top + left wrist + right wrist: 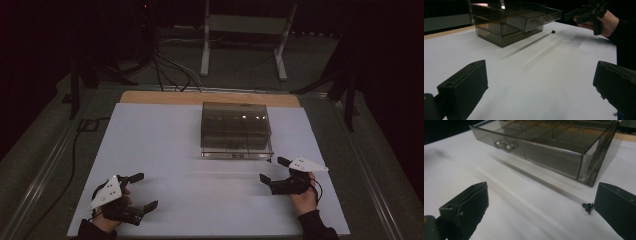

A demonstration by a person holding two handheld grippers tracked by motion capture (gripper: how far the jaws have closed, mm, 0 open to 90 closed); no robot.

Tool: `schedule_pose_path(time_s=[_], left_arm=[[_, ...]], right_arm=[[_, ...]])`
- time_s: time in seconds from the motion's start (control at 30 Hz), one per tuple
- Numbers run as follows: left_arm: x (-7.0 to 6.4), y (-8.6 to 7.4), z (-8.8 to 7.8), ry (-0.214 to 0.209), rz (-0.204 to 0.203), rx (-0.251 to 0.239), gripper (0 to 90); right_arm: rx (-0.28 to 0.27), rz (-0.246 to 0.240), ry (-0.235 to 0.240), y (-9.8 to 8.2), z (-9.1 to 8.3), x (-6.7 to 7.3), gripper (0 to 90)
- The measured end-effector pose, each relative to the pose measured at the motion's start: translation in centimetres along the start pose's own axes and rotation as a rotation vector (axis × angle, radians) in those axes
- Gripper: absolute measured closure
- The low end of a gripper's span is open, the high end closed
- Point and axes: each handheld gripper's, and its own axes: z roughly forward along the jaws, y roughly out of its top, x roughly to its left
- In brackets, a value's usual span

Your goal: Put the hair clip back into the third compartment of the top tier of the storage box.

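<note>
Grippers released: right gripper (270, 171) near small black piece (588, 207), possibly a clip, beside drawer box (236, 131); left gripper (143, 191) well apart.

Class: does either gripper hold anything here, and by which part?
Nothing is held: the left gripper and right gripper are both open, above the white table.

Nothing readable turned up anywhere I looked. The smoky drawer box (236, 131) at twelve o'clock on the table carried no label or brand; its open drawer front (529, 148) showed a plain clear handle (504, 144) with no lettering. The grey plates on the left gripper (141, 190) and right gripper (273, 169) were blank, without numbers or signs.
</note>
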Motion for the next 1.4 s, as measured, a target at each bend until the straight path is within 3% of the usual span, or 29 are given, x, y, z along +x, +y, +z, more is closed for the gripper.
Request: schedule_pose_path(time_s=[0.6,0.63,0.83,0.9,1.03,1.07,1.2,1.27,1.4], left_arm=[[0.0,0.0,-0.1,-0.001,0.000,-0.001,0.6],[0.0,0.0,-0.1,-0.001,0.000,-0.001,0.6],[0.0,0.0,-0.2,-0.001,-0.001,-0.001,0.6],[0.0,0.1,-0.2,-0.003,-0.003,-0.004,0.6],[0.0,0.1,-0.2,-0.001,-0.002,-0.002,0.6],[0.0,0.1,-0.2,-0.002,-0.004,-0.004,0.6],[0.0,0.0,-0.2,-0.001,-0.004,-0.003,0.6],[0.0,0.1,-0.2,-0.004,-0.003,-0.002,0.6],[0.0,0.0,-0.2,-0.004,-0.004,0.000,0.6]], right_arm=[[0.101,0.030,-0.068,0.3,2.0,-1.3,0.0],[0.107,0.036,-0.073,0.3,2.1,-1.5,3.7],[0.115,0.037,-0.117,0.5,2.2,-1.9,4.0],[0.122,0.009,-0.141,0.4,2.4,-2.1,3.5],[0.131,0.006,-0.146,0.3,2.5,-2.4,3.6],[0.163,0.008,-0.154,0.4,2.6,-2.5,5.2],[0.166,0.012,-0.148,0.5,2.7,-2.5,6.4],[0.185,-0.001,-0.170,0.6,3.3,-2.3,6.6],[0.212,0.018,-0.187,0.4,3.8,-2.5,14.5]])
